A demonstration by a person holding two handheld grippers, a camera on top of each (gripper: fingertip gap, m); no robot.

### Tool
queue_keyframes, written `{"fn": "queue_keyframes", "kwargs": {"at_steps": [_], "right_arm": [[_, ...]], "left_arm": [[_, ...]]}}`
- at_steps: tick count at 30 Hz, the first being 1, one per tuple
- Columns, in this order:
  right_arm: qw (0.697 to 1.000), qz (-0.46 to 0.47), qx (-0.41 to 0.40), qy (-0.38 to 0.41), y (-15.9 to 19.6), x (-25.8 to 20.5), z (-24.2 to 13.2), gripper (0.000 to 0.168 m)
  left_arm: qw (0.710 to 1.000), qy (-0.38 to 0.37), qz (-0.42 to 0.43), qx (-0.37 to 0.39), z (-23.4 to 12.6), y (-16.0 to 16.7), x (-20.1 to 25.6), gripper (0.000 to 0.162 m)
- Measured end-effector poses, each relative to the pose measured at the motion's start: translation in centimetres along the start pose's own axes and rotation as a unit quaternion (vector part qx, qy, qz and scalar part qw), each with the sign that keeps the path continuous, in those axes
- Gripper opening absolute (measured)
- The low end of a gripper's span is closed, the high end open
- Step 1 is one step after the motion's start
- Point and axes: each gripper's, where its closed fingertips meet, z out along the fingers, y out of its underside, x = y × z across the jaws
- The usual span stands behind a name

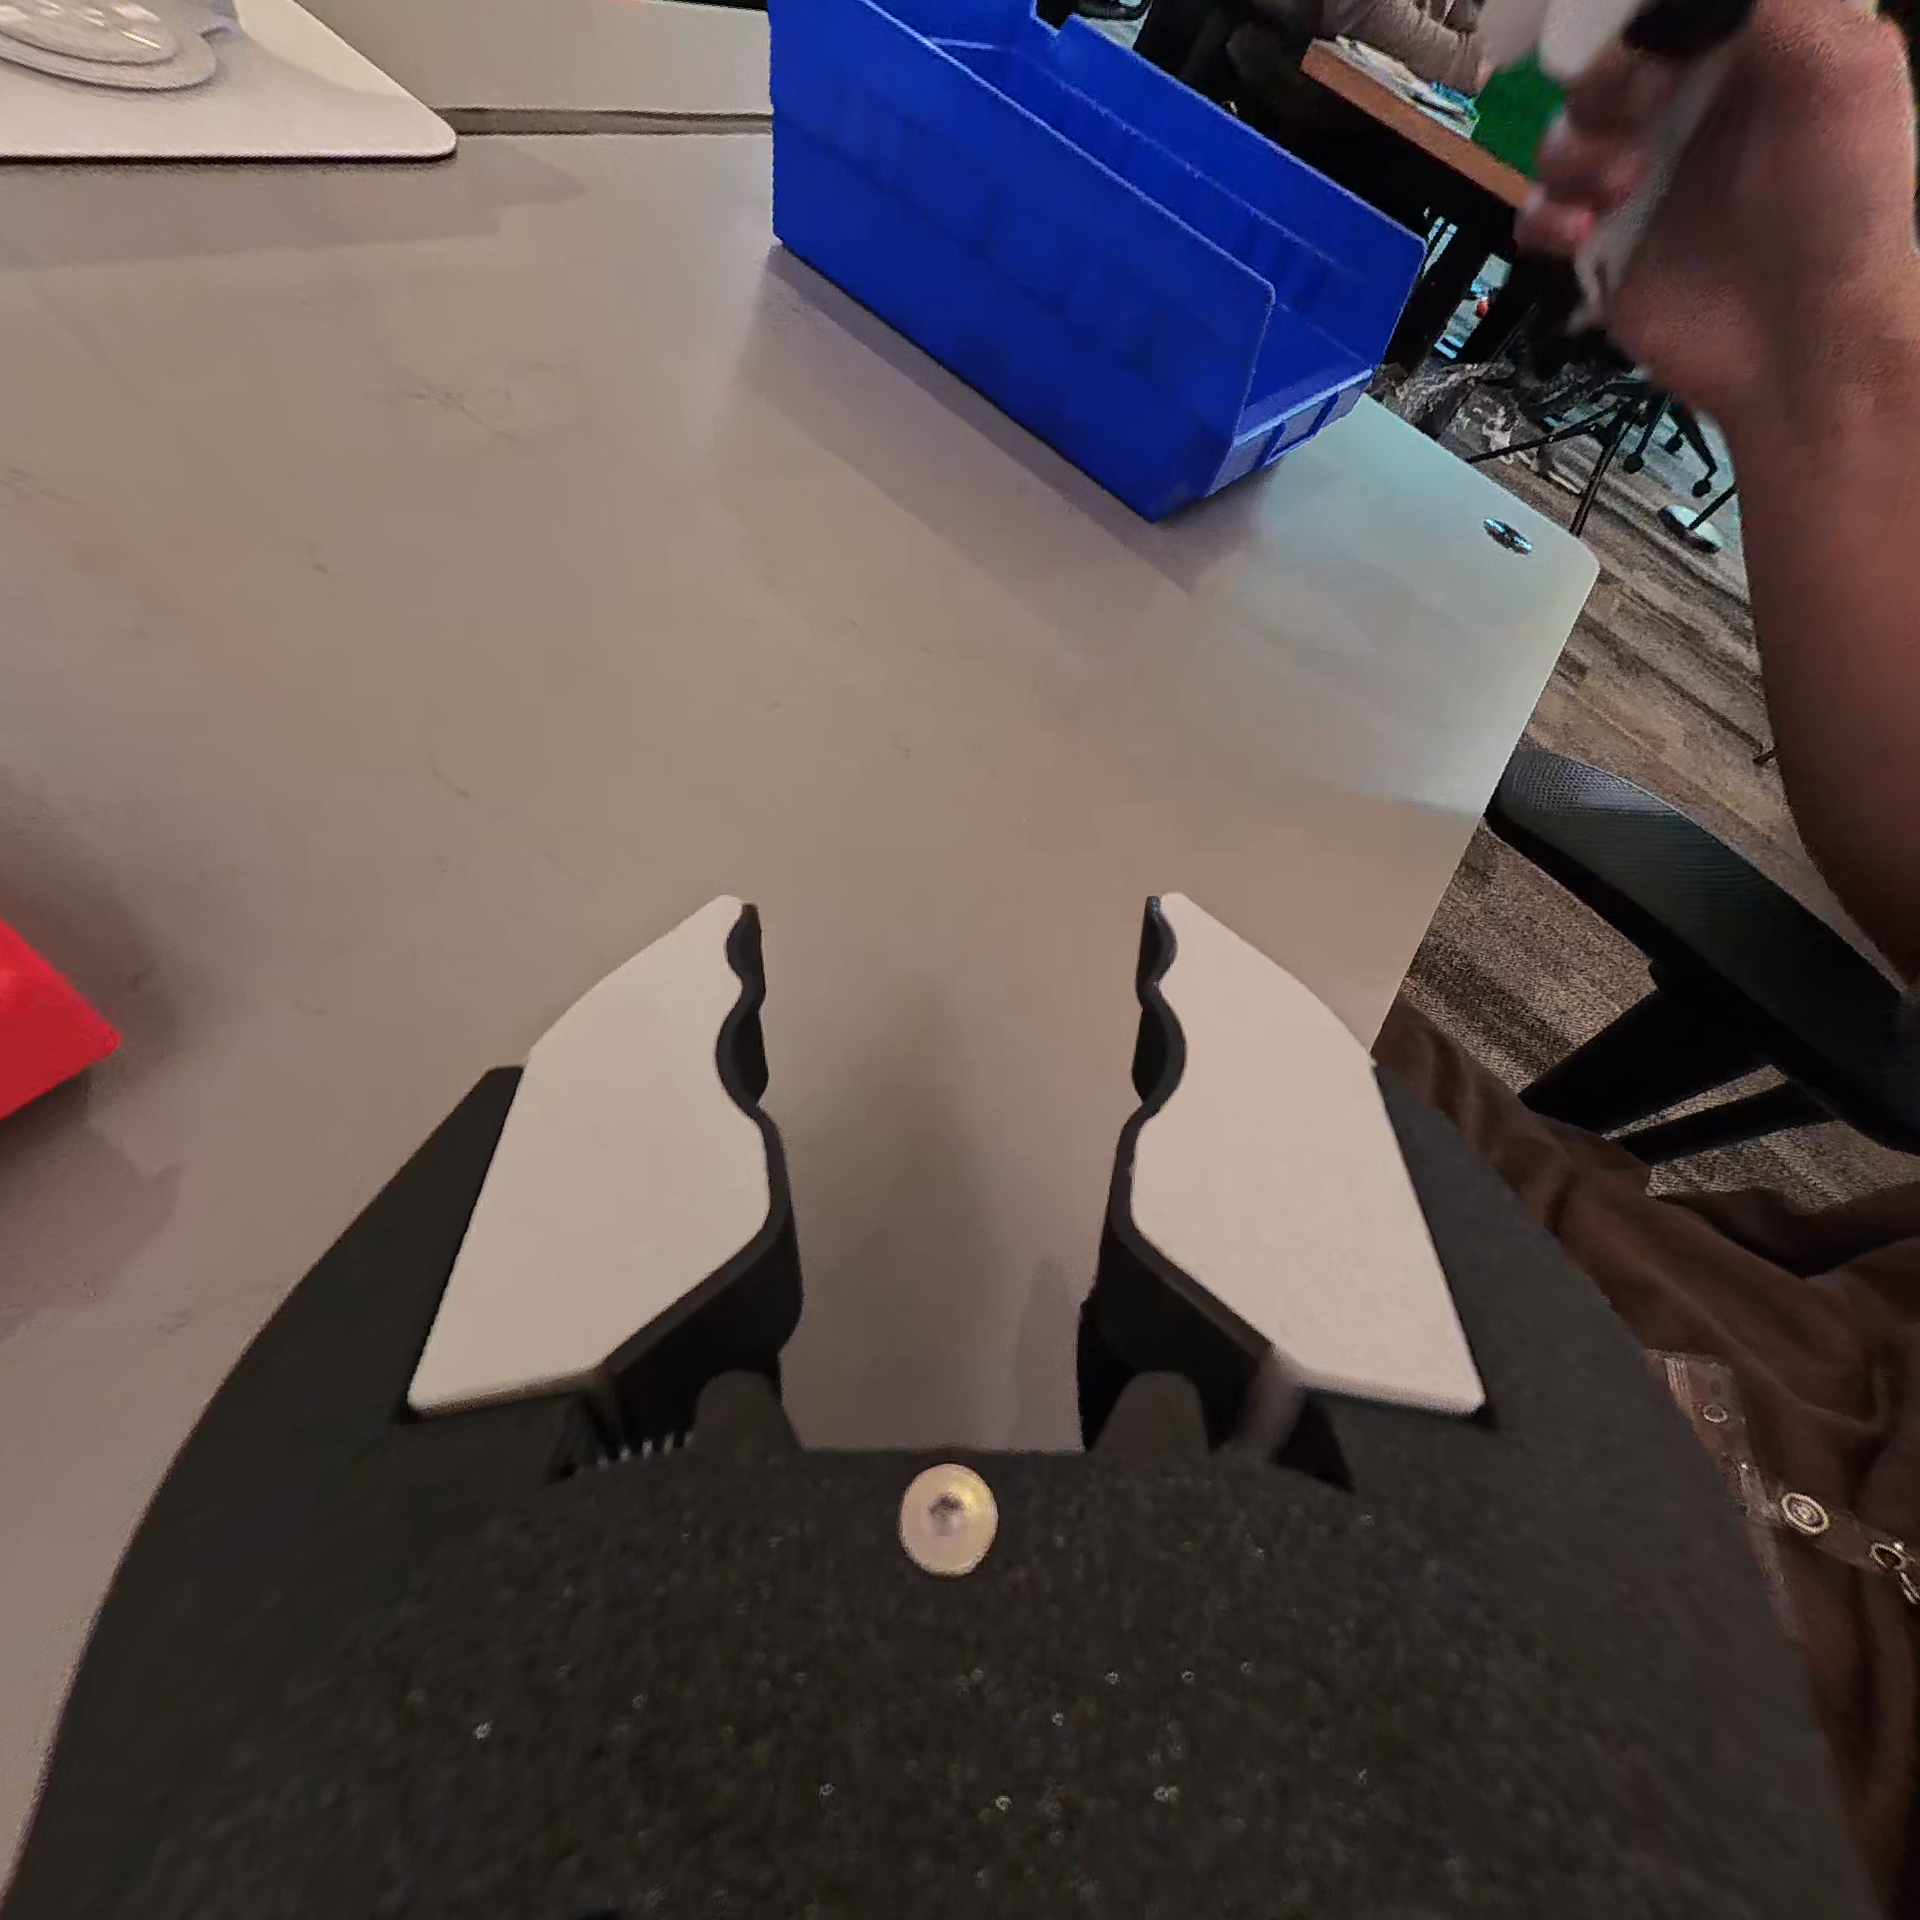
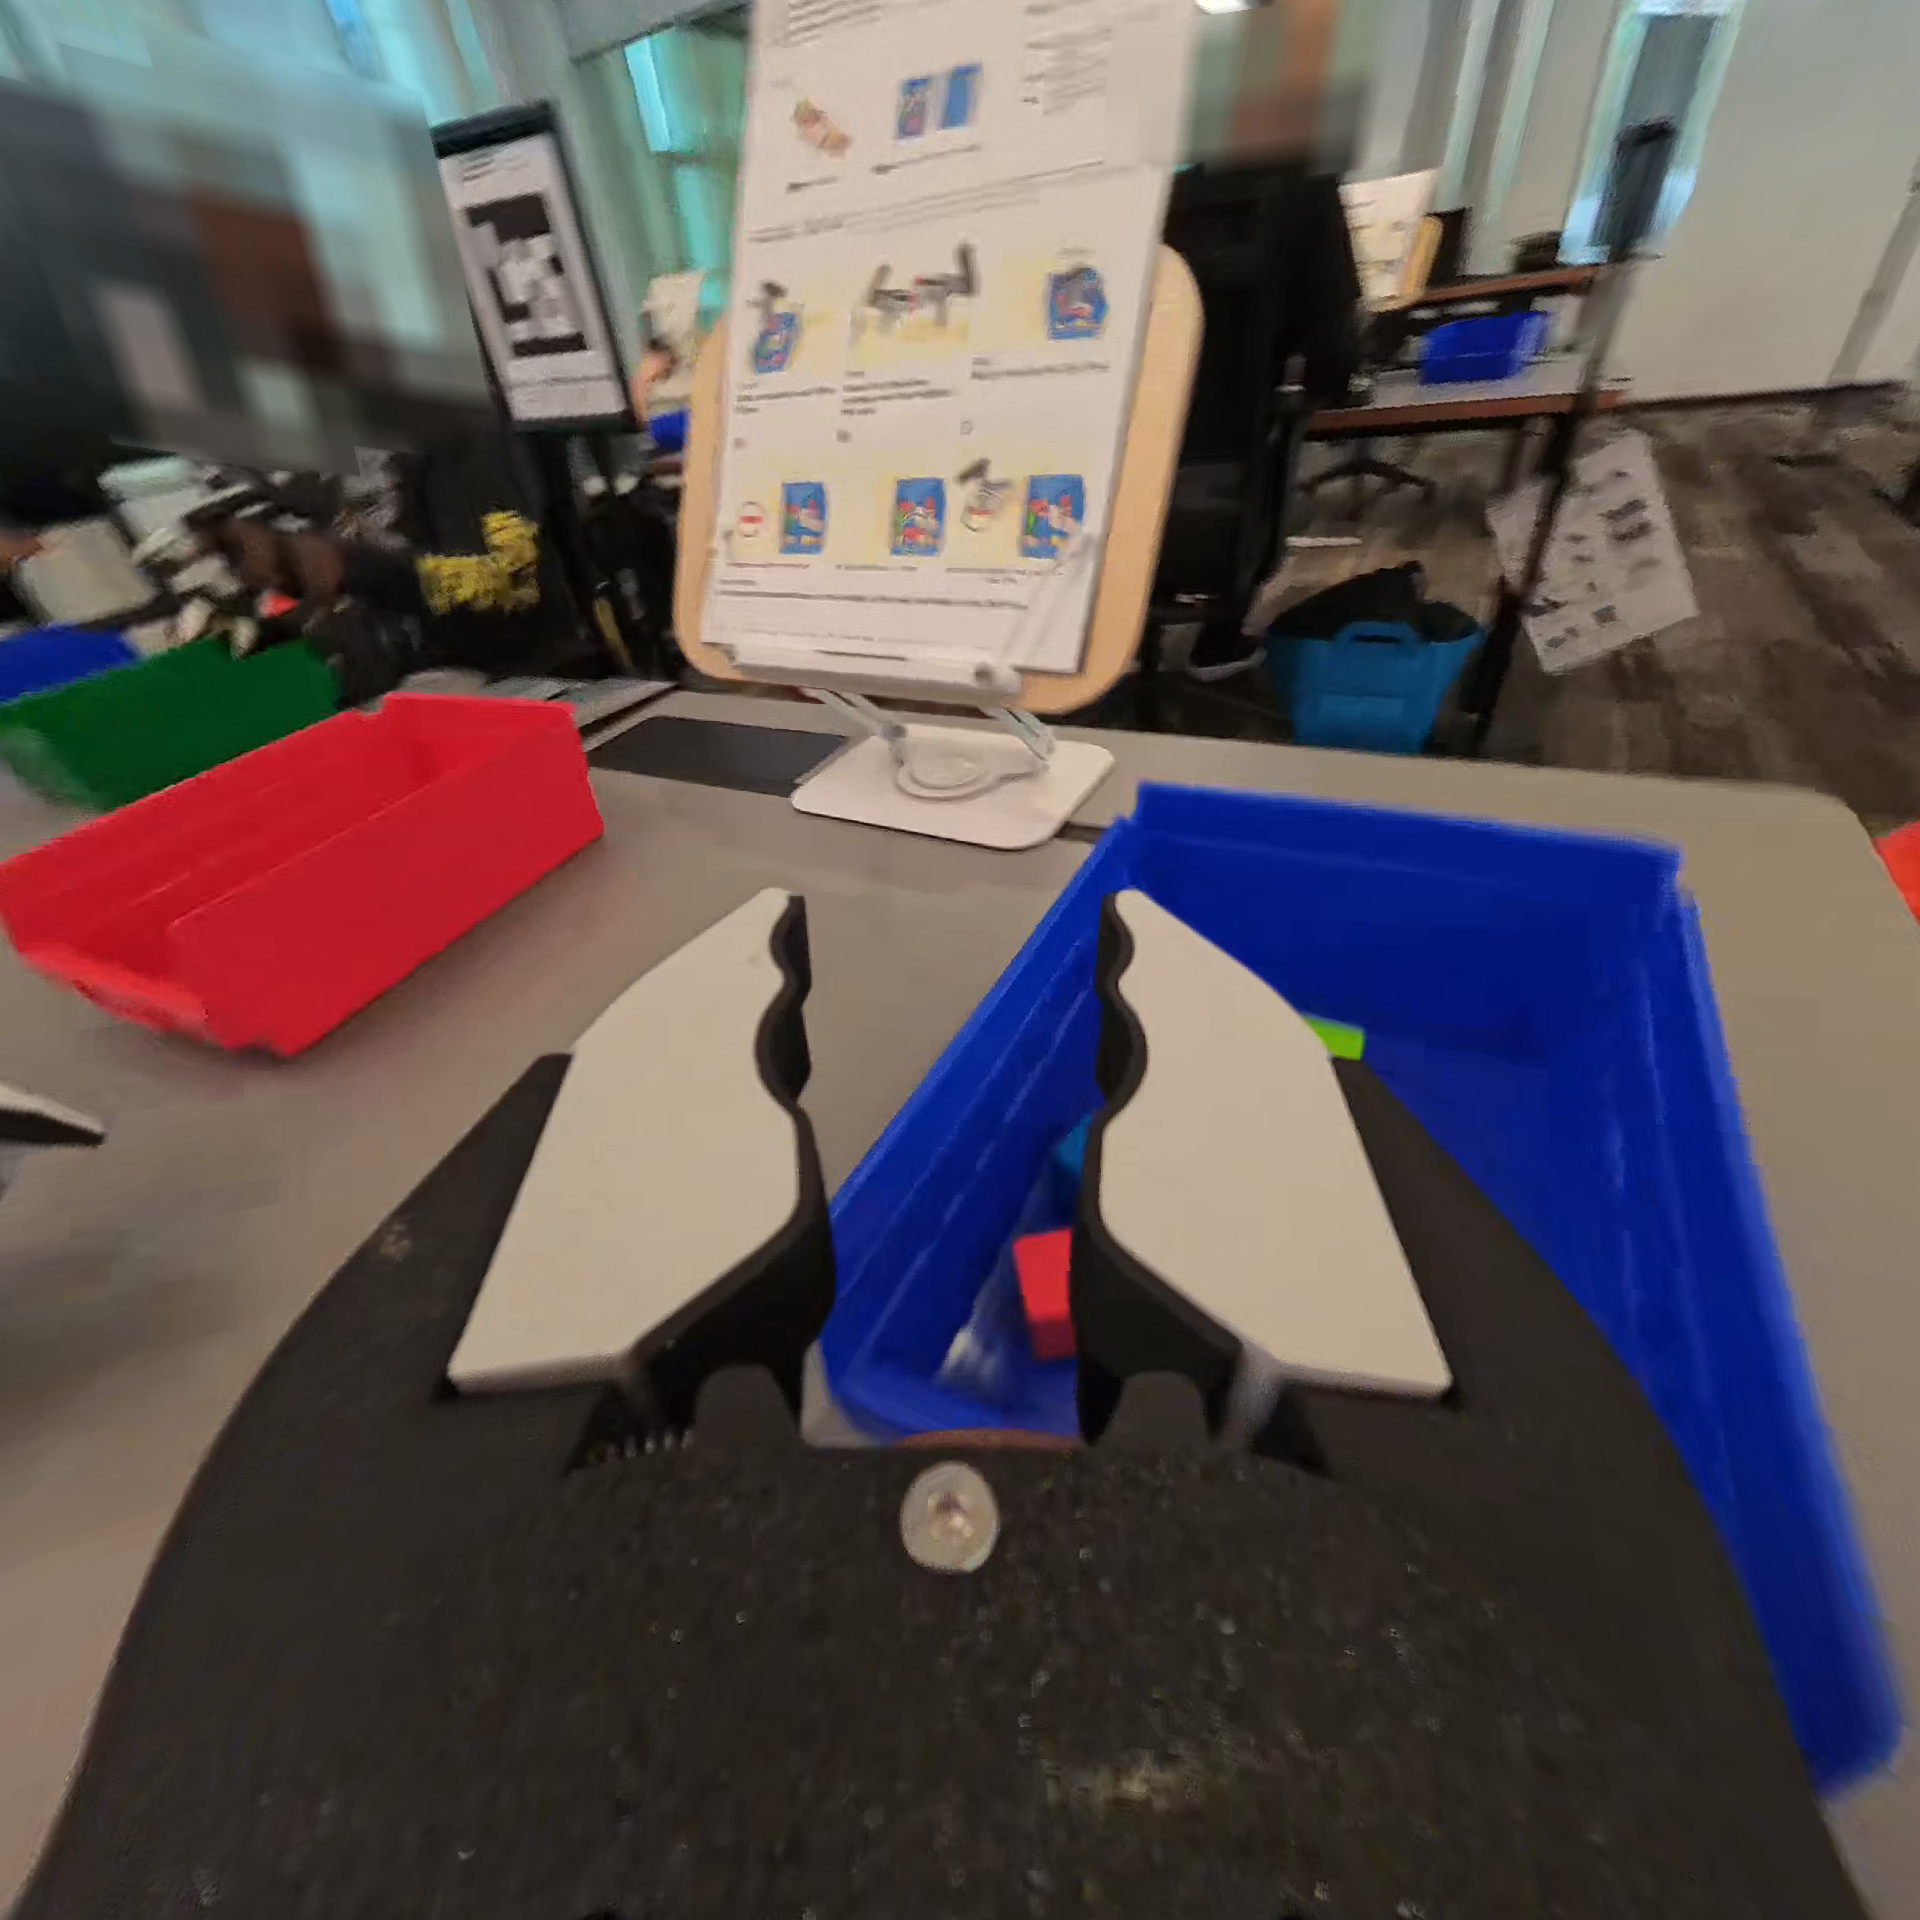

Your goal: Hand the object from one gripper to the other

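The object to be handed over is most likely one of the small blocks in the blue bin (image 2: pixel 1507 1091): a red block (image 2: pixel 1042 1294) shows between the fingers at about 6 o'clock of the bin's floor, a blue piece just above it, and a green block (image 2: pixel 1333 1037) toward 1 o'clock; which one is meant I cannot tell. The right hand-held gripper (image 2: pixel 951 914) hangs over the bin's near-left wall, jaws spread fairly wide and holding nothing. The left hand-held gripper (image 1: pixel 951 914) is likewise spread and empty, over bare grey worktop (image 1: pixel 520 623), with the bin at its 1 o'clock. To do the pick well, I judge the right one should clear the wall, come down with its fingers astride a single block and close squarely, leaving a free end for the other gripper to take. A red bin (image 2: pixel 312 883) sits at 10 o'clock and a stand with an illustrated instruction sheet (image 2: pixel 935 364) at 12 o'clock; its writing is too blurred to read, and no brand marks show.
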Motion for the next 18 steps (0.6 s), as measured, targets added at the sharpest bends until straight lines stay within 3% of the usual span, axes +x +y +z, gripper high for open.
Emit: {"fn": "queue_keyframes", "kwargs": {"at_steps": [3,8,12,18], "right_arm": [[0.996,0.042,-0.01,0.082,5.8,-1.2,-1.9,0.059],[0.993,-0.008,-0.088,0.081,13.2,-5.9,-1.9,0.064],[0.99,-0.063,-0.108,0.069,14.2,-7.3,-0.9,0.063],[0.991,-0.066,-0.102,0.06,14.1,-7.7,-0.9,0.063]], "left_arm": [[1.0,-0.019,-0.017,-0.011,-0.1,0.4,-1.0,0.068],[0.997,-0.056,-0.031,-0.039,-1.8,0.1,-3.1,0.067],[0.989,-0.133,-0.05,-0.049,-5.9,-2.3,-7.6,0.068],[0.954,-0.219,-0.132,-0.155,-8.9,-3.2,-15.9,0.07]]}}
